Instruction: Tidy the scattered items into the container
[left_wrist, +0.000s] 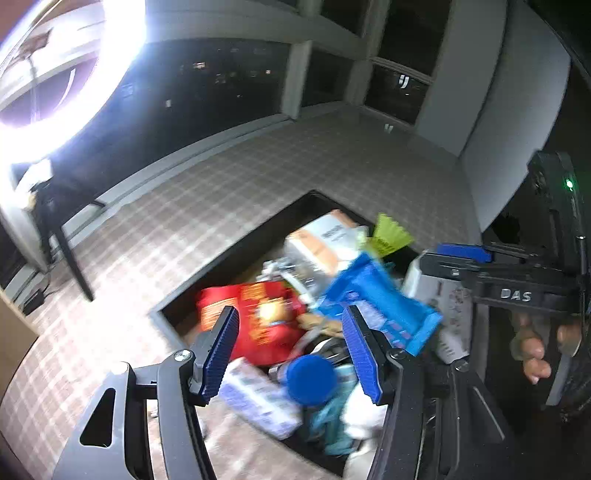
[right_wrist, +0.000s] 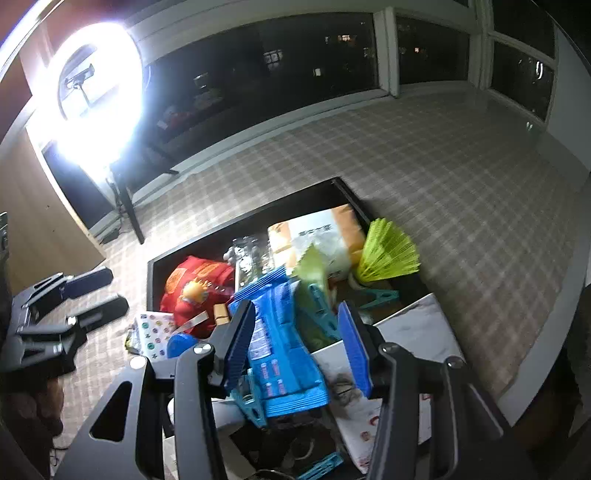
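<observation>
Dim night room, blown-out ring light (right_wrist: 99, 96) glaring upper left, motion-blurred clutter, fisheye bending and dark corners

A dark open container (right_wrist: 255, 218) sits mid-frame, heaped full: a red bag (right_wrist: 195, 288) at left, an orange-white pack (right_wrist: 325, 229) at back, a tilted blue pack (right_wrist: 280, 350) on top, a green fan (right_wrist: 388, 254) at right.

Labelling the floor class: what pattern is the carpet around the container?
Beige plaid carpet with pale crossing lines; clearest in the right wrist view.
</observation>
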